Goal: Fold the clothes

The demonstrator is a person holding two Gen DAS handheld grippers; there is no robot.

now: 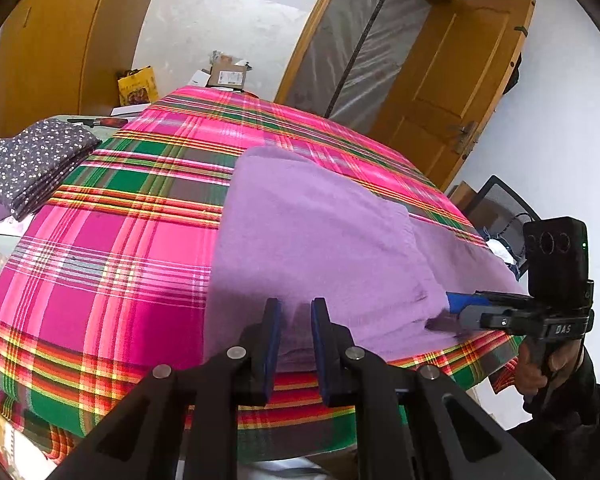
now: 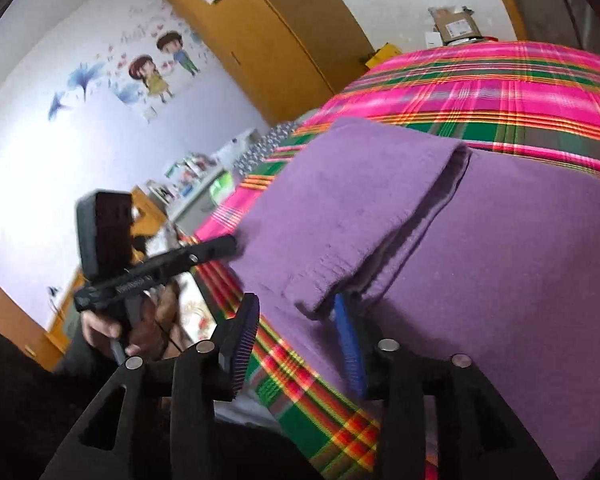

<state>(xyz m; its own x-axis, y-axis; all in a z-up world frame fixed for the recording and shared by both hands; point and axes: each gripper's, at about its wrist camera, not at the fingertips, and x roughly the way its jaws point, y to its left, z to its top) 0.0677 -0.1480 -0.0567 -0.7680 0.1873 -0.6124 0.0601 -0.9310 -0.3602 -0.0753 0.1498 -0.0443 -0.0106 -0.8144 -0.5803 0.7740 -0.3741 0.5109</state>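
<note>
A purple garment [image 1: 320,232] lies on the plaid bedspread [image 1: 120,240], with its left part folded over the rest as a flap [image 2: 340,208]. My left gripper [image 1: 296,308] sits at the garment's near edge, and a bunched ridge of purple cloth is pinched between its blue pads. The right wrist view shows the left gripper [image 2: 230,246] touching the cloth's left edge. My right gripper [image 2: 296,300] is open at the near corner of the flap, which hangs between the fingers beside the blue right pad [image 2: 350,344]. In the left wrist view the right gripper [image 1: 450,306] meets the flap's right corner.
A folded stack of dark dotted cloth [image 1: 32,160] lies at the bed's far left. Beyond the bed are a cardboard box [image 1: 230,74], a yellow bag [image 1: 138,86], a wooden wardrobe [image 2: 268,40] and an open door [image 1: 460,80]. A mesh chair [image 1: 500,204] stands at the right.
</note>
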